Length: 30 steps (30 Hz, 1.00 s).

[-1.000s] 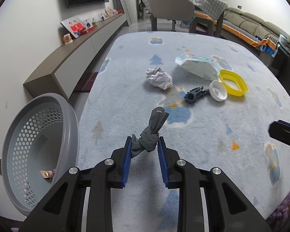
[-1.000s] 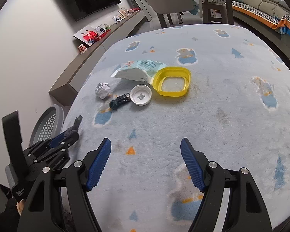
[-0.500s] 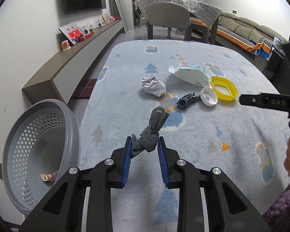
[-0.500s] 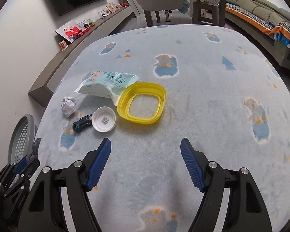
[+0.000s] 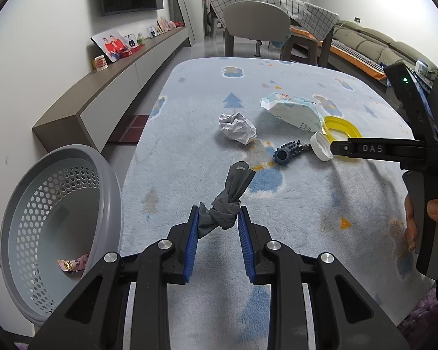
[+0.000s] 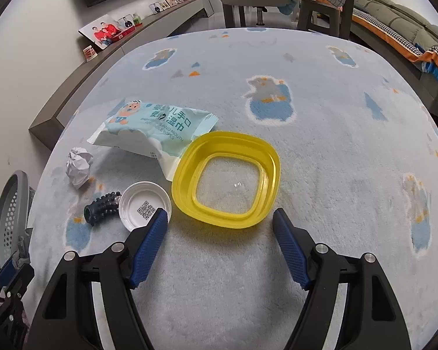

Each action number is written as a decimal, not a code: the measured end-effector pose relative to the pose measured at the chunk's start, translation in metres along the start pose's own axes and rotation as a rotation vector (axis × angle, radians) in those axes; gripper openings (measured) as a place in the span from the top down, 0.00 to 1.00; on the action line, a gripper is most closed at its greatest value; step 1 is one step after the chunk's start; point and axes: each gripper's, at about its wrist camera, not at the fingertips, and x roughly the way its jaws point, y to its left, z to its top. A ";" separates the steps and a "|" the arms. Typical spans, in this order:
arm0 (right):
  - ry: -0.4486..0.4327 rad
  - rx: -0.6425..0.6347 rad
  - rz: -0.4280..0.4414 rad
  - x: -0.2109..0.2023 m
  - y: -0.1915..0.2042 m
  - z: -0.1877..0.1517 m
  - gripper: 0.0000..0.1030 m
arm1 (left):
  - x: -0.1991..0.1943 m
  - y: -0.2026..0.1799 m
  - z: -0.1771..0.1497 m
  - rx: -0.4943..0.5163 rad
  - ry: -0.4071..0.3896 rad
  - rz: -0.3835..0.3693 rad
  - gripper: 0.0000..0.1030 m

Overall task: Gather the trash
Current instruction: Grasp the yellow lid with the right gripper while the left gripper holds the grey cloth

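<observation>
The pale blue rug [image 6: 321,151] carries the litter, and the grey perforated basket [image 5: 58,218] lies tipped at the left camera's 8 o'clock, just off the rug edge, a pink wrapper [image 5: 73,264] already inside. At the right camera's centre sits the yellow lid [image 6: 227,180], the wet-wipe packet [image 6: 151,131] at its 10 o'clock, the white cap [image 6: 144,205], a dark knobbly tube [image 6: 102,208] and the crumpled paper [image 6: 78,166] towards 9. The likely slip: the right gripper [image 6: 220,227], jaws wide and empty, straddles the lid's near rim, and its left finger overlaps the cap, so closing could nudge the cap or skid off the shallow rim. It tilts steeply down. The left gripper [image 5: 217,230], angled down, is clamped on a knotted grey rag [image 5: 226,204] held above the rug
</observation>
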 end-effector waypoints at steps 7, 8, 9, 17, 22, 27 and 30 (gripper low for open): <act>-0.011 0.025 -0.019 0.007 0.005 0.010 0.31 | 0.001 0.000 -0.001 -0.001 0.001 -0.001 0.74; -0.013 0.026 -0.024 0.009 0.005 0.012 0.31 | 0.001 0.000 -0.001 -0.001 0.002 0.000 0.74; -0.015 0.023 -0.030 0.010 0.006 0.013 0.31 | 0.001 0.000 -0.001 -0.001 0.003 0.002 0.74; -0.029 0.038 -0.017 0.003 -0.001 0.010 0.36 | 0.001 0.005 -0.005 -0.010 0.005 0.012 0.74; -0.034 0.074 -0.008 -0.009 -0.015 0.001 0.36 | -0.001 0.004 -0.006 -0.008 0.000 0.014 0.74; -0.032 0.104 -0.019 -0.025 -0.031 -0.015 0.36 | -0.003 0.003 -0.005 -0.008 -0.003 0.018 0.74; -0.042 0.116 -0.019 -0.036 -0.034 -0.025 0.36 | -0.006 0.003 -0.005 -0.011 -0.013 0.024 0.74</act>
